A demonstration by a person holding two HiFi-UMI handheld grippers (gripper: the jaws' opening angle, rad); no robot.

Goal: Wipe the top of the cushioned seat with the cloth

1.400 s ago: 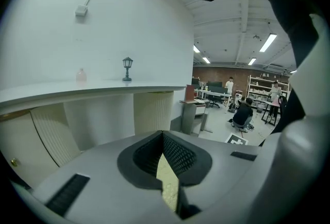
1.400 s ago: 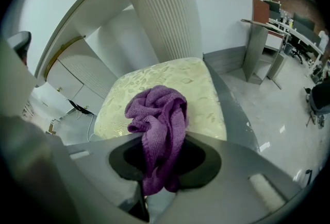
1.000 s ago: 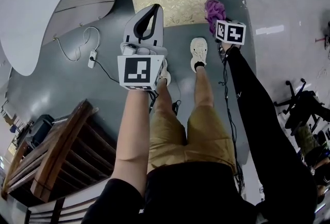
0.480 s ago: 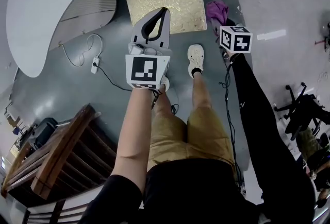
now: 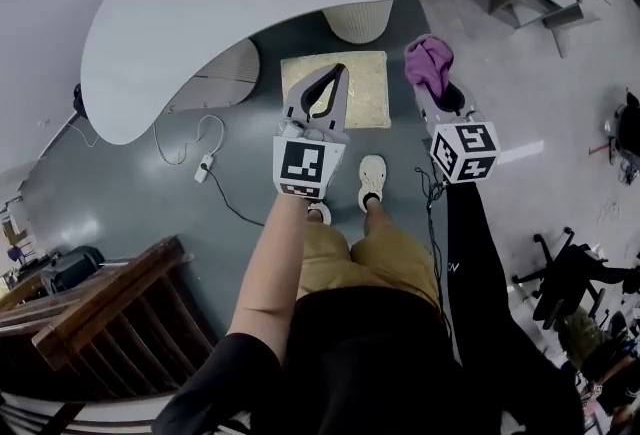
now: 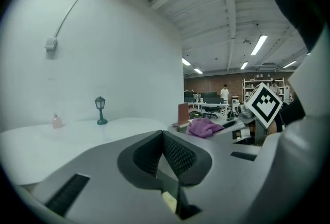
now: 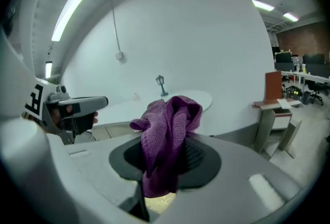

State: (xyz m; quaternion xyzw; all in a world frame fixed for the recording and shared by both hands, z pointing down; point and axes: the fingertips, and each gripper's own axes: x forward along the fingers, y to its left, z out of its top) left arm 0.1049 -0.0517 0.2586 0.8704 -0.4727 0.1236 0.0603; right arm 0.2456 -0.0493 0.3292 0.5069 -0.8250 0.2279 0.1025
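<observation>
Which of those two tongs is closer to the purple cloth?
Right. The right tongs are clamped on the purple cloth. The left tongs, shut and empty, are apart to its left, over the gold seat.

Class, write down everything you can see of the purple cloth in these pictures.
The purple cloth is a soft, knit-looking fabric with a fine textured weave, bunched into folds rather than spread flat. The right gripper is shut on its middle: a crumpled lobe stands up above the jaws and a shorter end hangs beneath them. Nothing else touches it. In the head view it shows just right of the gold cushioned seat, held in the air and not lying on it.
</observation>
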